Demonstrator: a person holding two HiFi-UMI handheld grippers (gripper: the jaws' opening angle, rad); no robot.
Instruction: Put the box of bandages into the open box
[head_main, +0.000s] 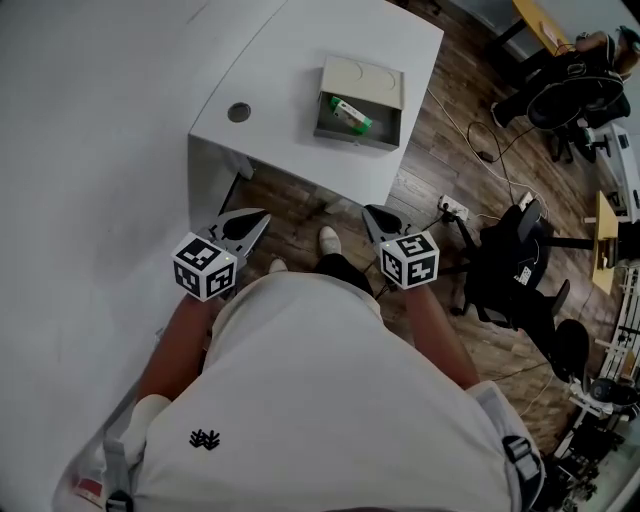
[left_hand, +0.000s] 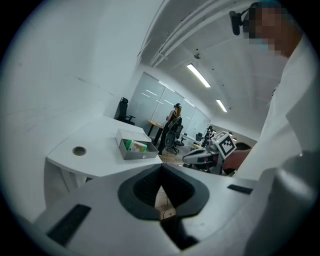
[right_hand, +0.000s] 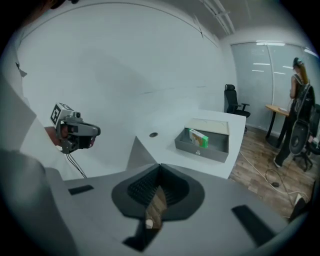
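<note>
Standing clear of the white desk (head_main: 300, 60), a person holds the left gripper (head_main: 262, 216) and the right gripper (head_main: 369, 211) low at centre frame, each with its jaws pressed together on nothing. The box of bandages (head_main: 352, 113), green and white, lies inside the open box (head_main: 357, 137), a grey tray in the upper middle of the frame, close to the desk's near and right edges. Bare wooden floor (head_main: 300, 200) separates the grippers from the desk. A black chair (head_main: 510, 270) crowds the right side.
</note>
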